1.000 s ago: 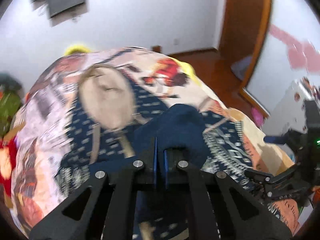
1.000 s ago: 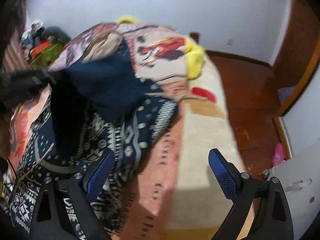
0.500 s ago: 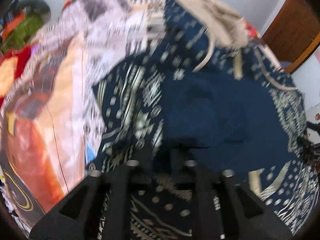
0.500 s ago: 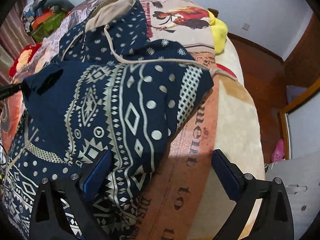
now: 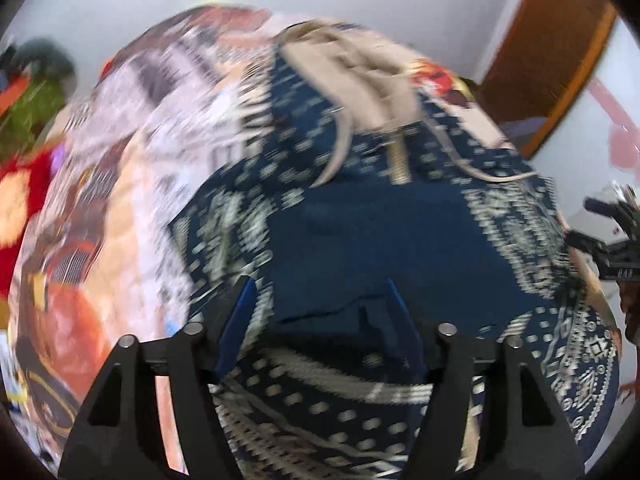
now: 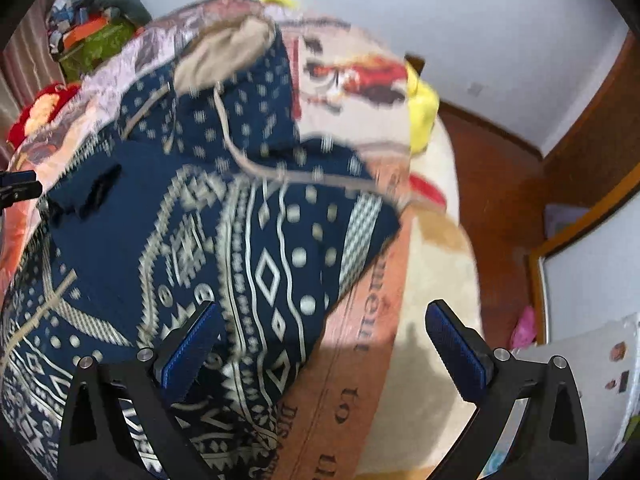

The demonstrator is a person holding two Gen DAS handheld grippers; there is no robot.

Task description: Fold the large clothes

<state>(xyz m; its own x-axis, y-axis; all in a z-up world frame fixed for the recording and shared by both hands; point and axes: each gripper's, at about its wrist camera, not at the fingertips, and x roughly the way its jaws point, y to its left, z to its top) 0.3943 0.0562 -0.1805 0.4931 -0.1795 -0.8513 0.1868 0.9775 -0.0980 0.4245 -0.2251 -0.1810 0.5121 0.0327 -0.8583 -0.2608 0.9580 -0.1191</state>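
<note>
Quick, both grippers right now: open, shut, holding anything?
Left gripper: open, jaws apart over the navy patterned hoodie, holding nothing.
Right gripper: open, holding nothing.

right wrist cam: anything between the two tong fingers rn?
Right wrist view: right tongs open; hoodie edge by the left finger, then bare blanket.

left wrist: close above hoodie (image 5: 400, 240) | right wrist: close, hoodie's right | shared: hoodie

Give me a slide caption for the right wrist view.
Open right tongs over the navy patterned hoodie spread on the printed blanket.
</note>
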